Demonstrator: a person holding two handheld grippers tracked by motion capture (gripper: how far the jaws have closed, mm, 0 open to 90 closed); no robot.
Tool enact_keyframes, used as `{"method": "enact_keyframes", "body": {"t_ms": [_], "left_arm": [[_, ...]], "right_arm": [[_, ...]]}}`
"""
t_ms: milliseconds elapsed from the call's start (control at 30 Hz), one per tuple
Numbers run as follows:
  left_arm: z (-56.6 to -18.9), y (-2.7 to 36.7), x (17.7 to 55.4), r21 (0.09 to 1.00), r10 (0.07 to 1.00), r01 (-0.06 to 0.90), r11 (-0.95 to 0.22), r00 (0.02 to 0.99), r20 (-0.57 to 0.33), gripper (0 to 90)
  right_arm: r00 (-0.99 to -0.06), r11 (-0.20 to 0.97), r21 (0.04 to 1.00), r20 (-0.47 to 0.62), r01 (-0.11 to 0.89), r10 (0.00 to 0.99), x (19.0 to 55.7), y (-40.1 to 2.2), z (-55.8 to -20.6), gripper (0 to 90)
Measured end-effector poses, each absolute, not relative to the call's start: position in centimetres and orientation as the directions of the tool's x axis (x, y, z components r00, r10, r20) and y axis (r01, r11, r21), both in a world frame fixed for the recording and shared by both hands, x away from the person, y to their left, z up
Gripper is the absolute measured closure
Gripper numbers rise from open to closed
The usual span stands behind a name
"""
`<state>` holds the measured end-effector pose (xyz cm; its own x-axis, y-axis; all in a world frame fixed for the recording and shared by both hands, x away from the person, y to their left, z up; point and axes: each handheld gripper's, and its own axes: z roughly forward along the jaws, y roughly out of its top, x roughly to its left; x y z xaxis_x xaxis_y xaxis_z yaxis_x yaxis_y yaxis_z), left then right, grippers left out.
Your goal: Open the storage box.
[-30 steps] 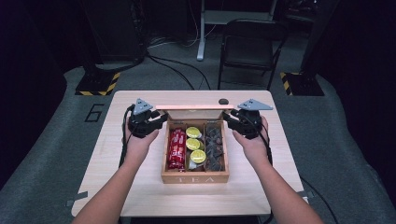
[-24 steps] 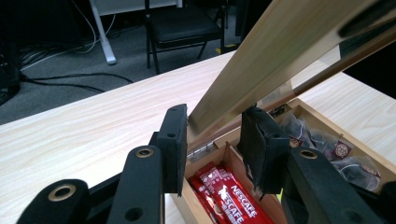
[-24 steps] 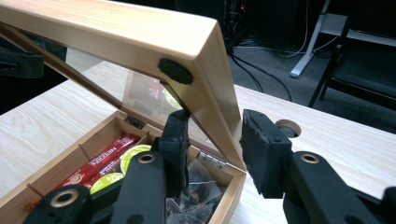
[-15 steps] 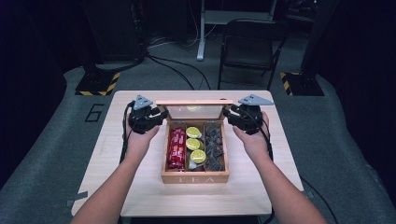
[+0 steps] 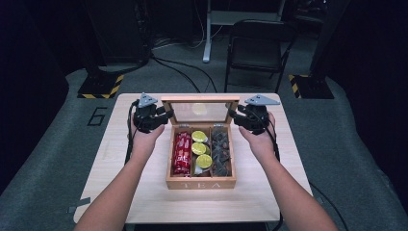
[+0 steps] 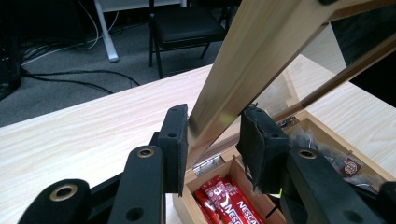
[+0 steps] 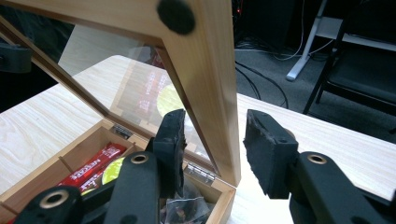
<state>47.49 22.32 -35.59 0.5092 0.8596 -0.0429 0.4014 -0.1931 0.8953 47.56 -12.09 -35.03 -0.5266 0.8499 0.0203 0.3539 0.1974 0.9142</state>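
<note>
lid's top edge [image 6: 289, 28] cut off — dark tea bags [image 5: 221, 151] too small to read

The high view looks forward and down from above the person's side of the counter [image 5: 144, 192], taking in the whole tea box [image 5: 201, 183]. Each claw view sits very close to the box's raised glass lid [image 6: 243, 60], one at its left edge, one at its right; both share the lid and compartments.

"TEA" on box front [image 5: 201, 184]; "NESCAFE" sachets [image 6: 232, 200]
</note>
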Motion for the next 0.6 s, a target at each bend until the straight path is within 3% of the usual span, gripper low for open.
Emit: {"method": "enact_keyframes", "body": {"t_ms": [333,600], "left_arm": [[-35.4,22.5,48.3,0.894,0.854,0.406,-0.19,0.517,-0.054,62.6],[-35.2,22.5,48.8,0.888,0.852,0.42,-0.186,0.519,-0.067,62.4]], "right_arm": [[-0.533,0.216,0.908,0.009,0.358,0.846,48.5,-11.7,-35.6,53.3],[-0.545,0.201,0.892,0.059,0.406,0.836,49.6,-11.8,-36.4,39.0]]}}
